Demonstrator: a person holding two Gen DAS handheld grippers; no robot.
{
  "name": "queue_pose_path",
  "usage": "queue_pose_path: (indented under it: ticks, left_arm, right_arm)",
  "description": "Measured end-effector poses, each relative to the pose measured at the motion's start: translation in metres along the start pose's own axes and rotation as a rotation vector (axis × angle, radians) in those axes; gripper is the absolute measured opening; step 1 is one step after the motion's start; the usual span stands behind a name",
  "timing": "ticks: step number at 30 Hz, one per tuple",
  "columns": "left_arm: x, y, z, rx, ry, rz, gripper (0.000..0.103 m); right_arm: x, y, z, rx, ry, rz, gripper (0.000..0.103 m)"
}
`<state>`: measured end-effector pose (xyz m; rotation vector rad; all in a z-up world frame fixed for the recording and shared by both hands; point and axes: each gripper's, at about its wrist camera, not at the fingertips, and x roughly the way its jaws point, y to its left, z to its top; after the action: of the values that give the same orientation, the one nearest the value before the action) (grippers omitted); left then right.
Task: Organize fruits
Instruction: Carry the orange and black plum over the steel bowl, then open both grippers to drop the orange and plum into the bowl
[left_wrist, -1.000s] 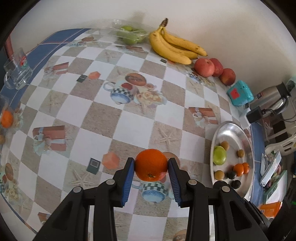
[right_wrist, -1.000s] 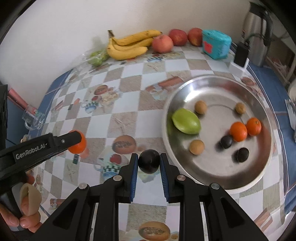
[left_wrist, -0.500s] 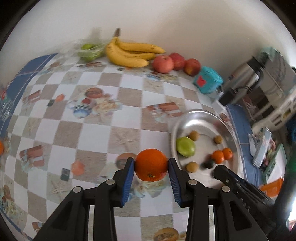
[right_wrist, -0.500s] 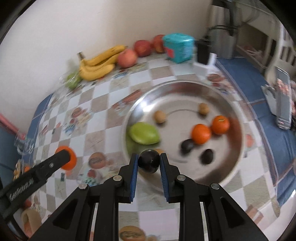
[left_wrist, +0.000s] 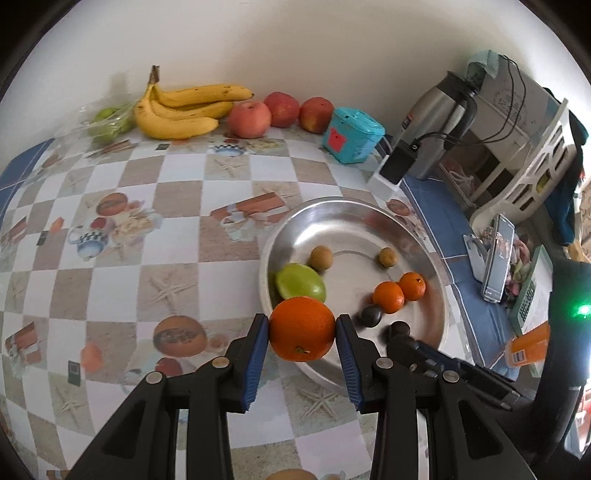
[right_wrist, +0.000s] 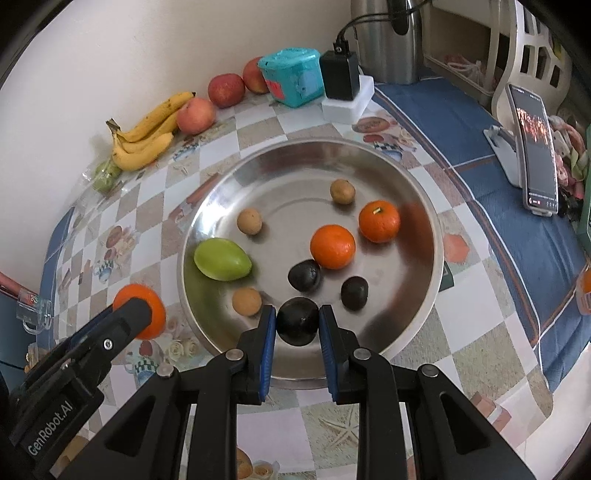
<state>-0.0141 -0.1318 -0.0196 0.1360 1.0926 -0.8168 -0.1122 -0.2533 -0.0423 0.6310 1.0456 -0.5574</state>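
The orange (left_wrist: 301, 328) is clamped between the blue pads of the left gripper (left_wrist: 301, 332), held in the air at the near left rim of the steel bowl (left_wrist: 334, 210). The dark round fruit (right_wrist: 297, 321), possibly a plum, is clamped in the right gripper (right_wrist: 297, 326) and hangs just inside the near rim of the same bowl. Neither grip has changed over the last second.

What has changed is position. A second ago both grippers stood over the checked tablecloth (left_wrist: 173, 243), left of the bowl; now the bowl fills the centre of the right wrist view and the right gripper's load is above its floor. The left gripper trails, with the orange not yet clearly over the bowl.

Bowl contents: a green fruit (right_wrist: 222, 259), two small oranges (right_wrist: 332, 246), two dark fruits (right_wrist: 304, 275), and three small brown fruits (right_wrist: 249, 220).

Judgement: the carry phase is nearly complete. The dark fruit is placed for release beside the other dark fruits. Round fruit is likely to roll on the curved steel floor, so a low release is advisable.

Bananas (left_wrist: 181, 110) and apples (left_wrist: 248, 119) remain by the wall.
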Motion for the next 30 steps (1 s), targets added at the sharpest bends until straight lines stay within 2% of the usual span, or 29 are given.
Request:
queue_pose_path:
  ticks: [11, 27, 29, 30]
  left_arm:
    - [0.027, 0.011, -0.002, -0.086, 0.032, -0.04, 0.04]
    - [0.031, 0.016, -0.004, -0.108, 0.052, -0.053, 0.043]
    - [0.027, 0.018, -0.003, -0.115, 0.044, -0.064, 0.046]
    - [0.026, 0.018, -0.002, -0.116, 0.04, -0.068, 0.049]
  right_arm:
    - [0.011, 0.003, -0.005, -0.005, 0.063, -0.009, 0.025]
    - [0.012, 0.002, -0.005, 0.007, 0.076, -0.008, 0.025]
    - [0.011, 0.001, -0.005, 0.012, 0.073, -0.005, 0.027]
    - [0.011, 0.0, -0.005, 0.015, 0.072, -0.006, 0.032]
